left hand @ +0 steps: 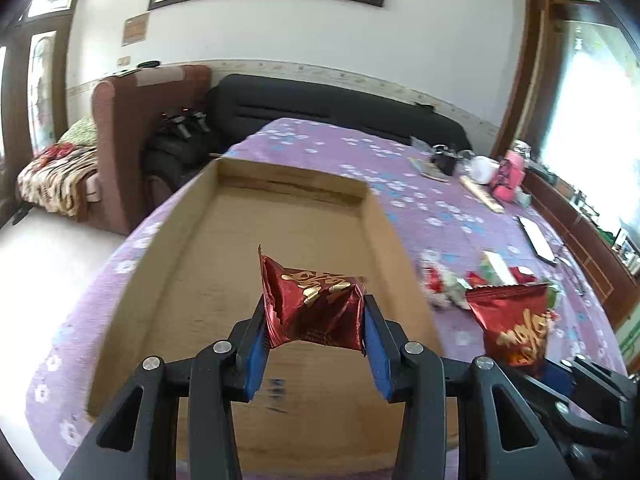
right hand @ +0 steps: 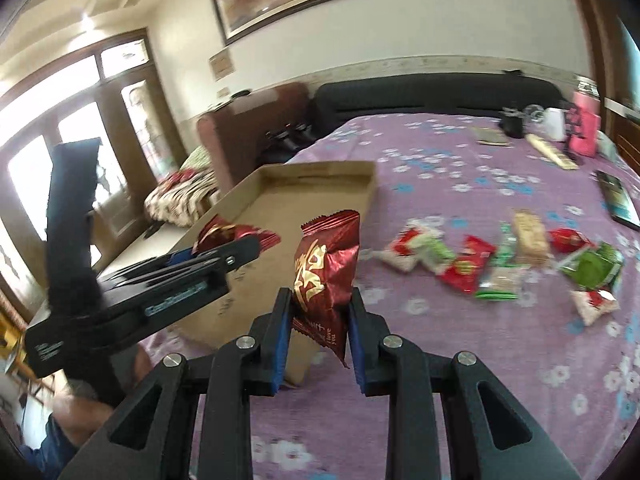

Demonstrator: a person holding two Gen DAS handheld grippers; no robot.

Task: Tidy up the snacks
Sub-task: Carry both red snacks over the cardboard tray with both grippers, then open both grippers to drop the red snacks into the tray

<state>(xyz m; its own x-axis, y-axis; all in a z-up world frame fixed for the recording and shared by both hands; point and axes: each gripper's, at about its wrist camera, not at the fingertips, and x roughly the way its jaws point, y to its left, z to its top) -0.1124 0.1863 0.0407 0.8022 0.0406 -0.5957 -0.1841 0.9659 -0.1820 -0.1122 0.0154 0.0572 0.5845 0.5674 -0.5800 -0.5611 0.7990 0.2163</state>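
My left gripper (left hand: 314, 312) is shut on a dark red snack packet (left hand: 316, 308) with gold lettering and holds it above the open cardboard box (left hand: 184, 256). My right gripper (right hand: 318, 312) is shut on a second dark red snack packet (right hand: 326, 272), upright, just right of the box (right hand: 360, 176). The right packet also shows in the left wrist view (left hand: 516, 328). The left gripper and its packet (right hand: 224, 234) show at the left of the right wrist view. The box floor looks bare. Several loose red, green and white snack packets (right hand: 500, 256) lie on the purple floral tablecloth (right hand: 440, 360) to the right.
At the table's far right stand a pink container (right hand: 584, 128), a white cup (right hand: 554, 122), a black object (right hand: 514, 124) and a long box (right hand: 552, 152). A dark tablet (right hand: 618, 200) lies at the right edge. A black sofa (left hand: 320, 100) and a brown armchair (left hand: 132, 120) stand behind the table.
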